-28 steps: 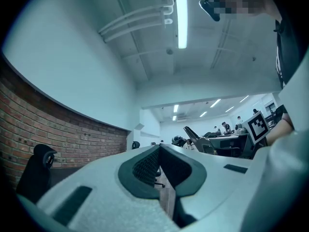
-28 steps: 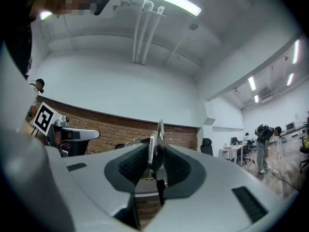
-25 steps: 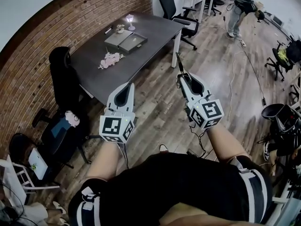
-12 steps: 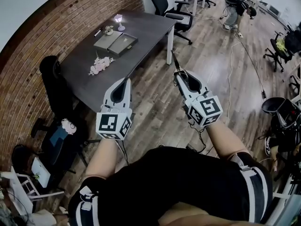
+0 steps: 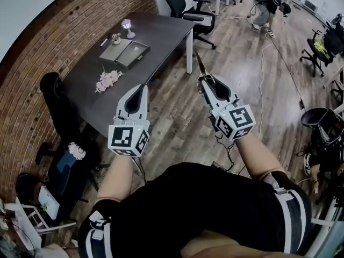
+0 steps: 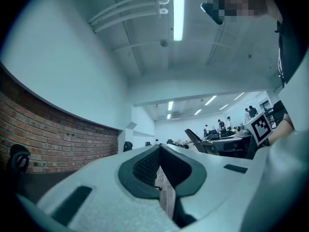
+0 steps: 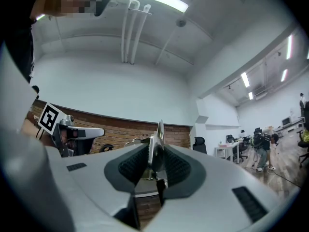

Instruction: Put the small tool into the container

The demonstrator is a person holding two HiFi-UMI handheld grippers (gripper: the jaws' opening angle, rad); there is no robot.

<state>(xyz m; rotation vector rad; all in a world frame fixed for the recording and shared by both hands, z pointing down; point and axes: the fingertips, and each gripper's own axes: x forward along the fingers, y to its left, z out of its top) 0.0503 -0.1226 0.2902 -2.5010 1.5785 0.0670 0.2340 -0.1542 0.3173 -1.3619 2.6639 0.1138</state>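
My right gripper (image 5: 202, 80) is held over the wooden floor, shut on a thin metal tool (image 5: 198, 63) whose tip sticks out past the jaws toward the table. In the right gripper view the tool (image 7: 158, 140) stands upright, pinched between the dark pads (image 7: 133, 167). My left gripper (image 5: 142, 89) hovers near the front edge of the dark table (image 5: 161, 34), jaws together and nothing between them; the left gripper view shows its pads (image 6: 147, 167) meeting at the tip. A flat grey box-like thing (image 5: 124, 51) lies on the table; I cannot tell whether it is the container.
On the table lie pink flowers (image 5: 106, 80) and a small lamp (image 5: 127, 26). Black office chairs stand at the table's left (image 5: 56, 98) and far end (image 5: 185, 7). A cable (image 5: 279, 52) runs over the floor, and a person (image 5: 262, 1) stands far off.
The head view has shifted, so the table now sits further left in it. Both grippers keep their pose, the right one still holding the tool.
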